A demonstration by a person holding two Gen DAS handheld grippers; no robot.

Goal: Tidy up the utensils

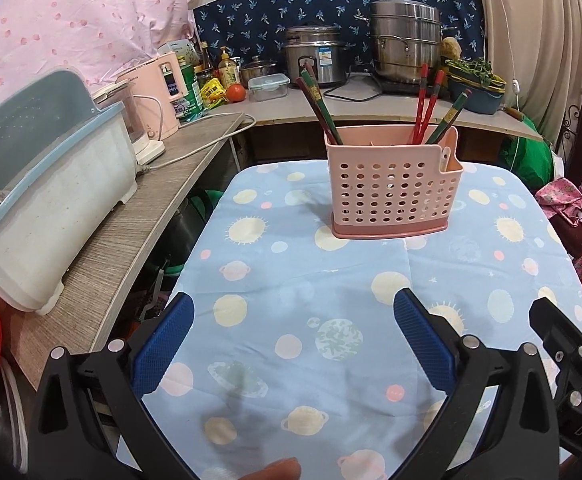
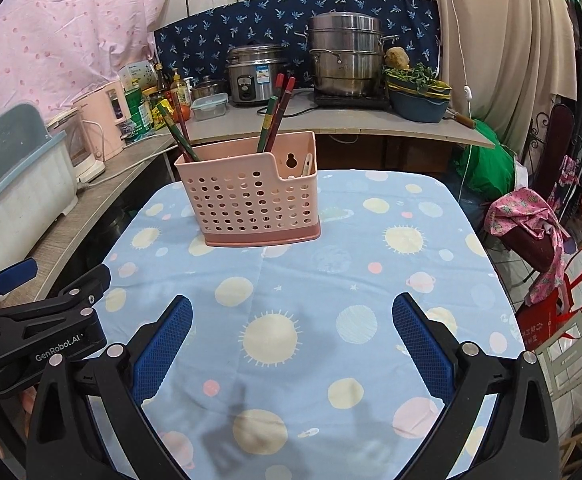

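Note:
A pink perforated utensil basket (image 1: 395,188) (image 2: 251,200) stands upright at the far end of the table with the blue planet-print cloth (image 1: 291,300) (image 2: 331,280). Several red and green chopsticks (image 1: 319,108) (image 2: 275,116) lean out of it, and a pale utensil handle (image 2: 307,166) shows in its low side pocket. My left gripper (image 1: 293,316) hovers over the near part of the cloth, open and empty. My right gripper (image 2: 291,316) is also open with nothing between its blue pads (image 2: 419,340). Both are well short of the basket. The left gripper's body (image 2: 39,336) shows at the right view's left edge.
A wooden counter (image 1: 131,232) along the left carries a white dish-drainer tub (image 1: 51,208) and a pink appliance (image 1: 159,96). The back counter holds a rice cooker (image 1: 315,56), a steel steamer pot (image 1: 407,44), bottles and a bowl of greens (image 1: 475,80). Bags and a chair crowd the right (image 2: 531,232).

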